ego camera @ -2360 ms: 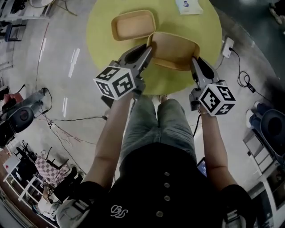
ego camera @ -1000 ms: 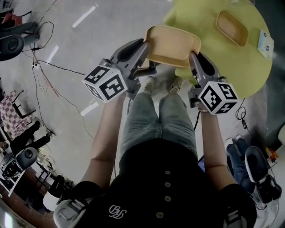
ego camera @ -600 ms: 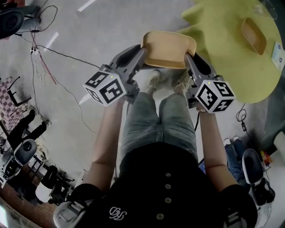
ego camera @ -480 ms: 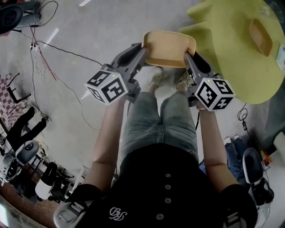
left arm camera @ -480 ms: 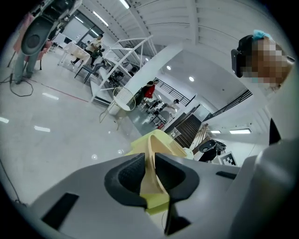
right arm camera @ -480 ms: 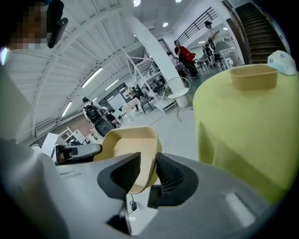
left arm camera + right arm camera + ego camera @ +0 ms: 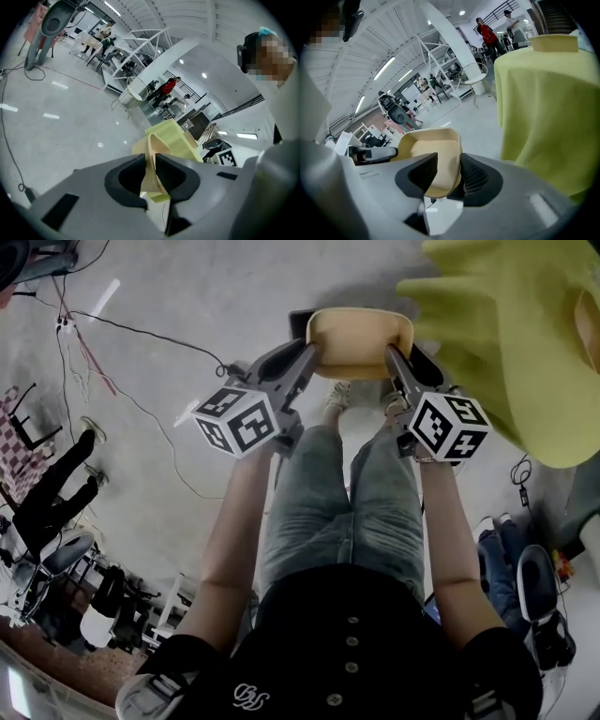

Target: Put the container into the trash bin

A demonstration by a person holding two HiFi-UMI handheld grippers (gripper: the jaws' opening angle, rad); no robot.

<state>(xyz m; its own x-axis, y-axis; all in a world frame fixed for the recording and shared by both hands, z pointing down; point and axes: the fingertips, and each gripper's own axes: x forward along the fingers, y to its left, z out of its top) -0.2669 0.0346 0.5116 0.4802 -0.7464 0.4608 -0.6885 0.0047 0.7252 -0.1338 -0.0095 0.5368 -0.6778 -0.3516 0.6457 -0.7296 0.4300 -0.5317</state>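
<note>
Holding the container (image 7: 361, 338) up in the air, the left gripper (image 7: 309, 351) and the right gripper (image 7: 392, 354) each had one short end of it. The container hung over the floor in front of the person's legs, near the bench (image 7: 525, 334) with its yellow-green cloth. The left jaws were clenched on the thin rim at the left end. The right jaws were opening, with the right end of the container between them, and they did not look to be squeezing it. A dark thing (image 7: 298, 324) peeked out behind the container's left corner; it may have been the trash bin, but too little of it showed to be sure. The container looked like a light, thin, empty tray with smooth sides. It would likely be stiff enough to keep its shape, yet easy to bend if pinched hard. The rim at each short end seemed the best place to hold it. With only one side gripped, it could tip or slide down.
</note>
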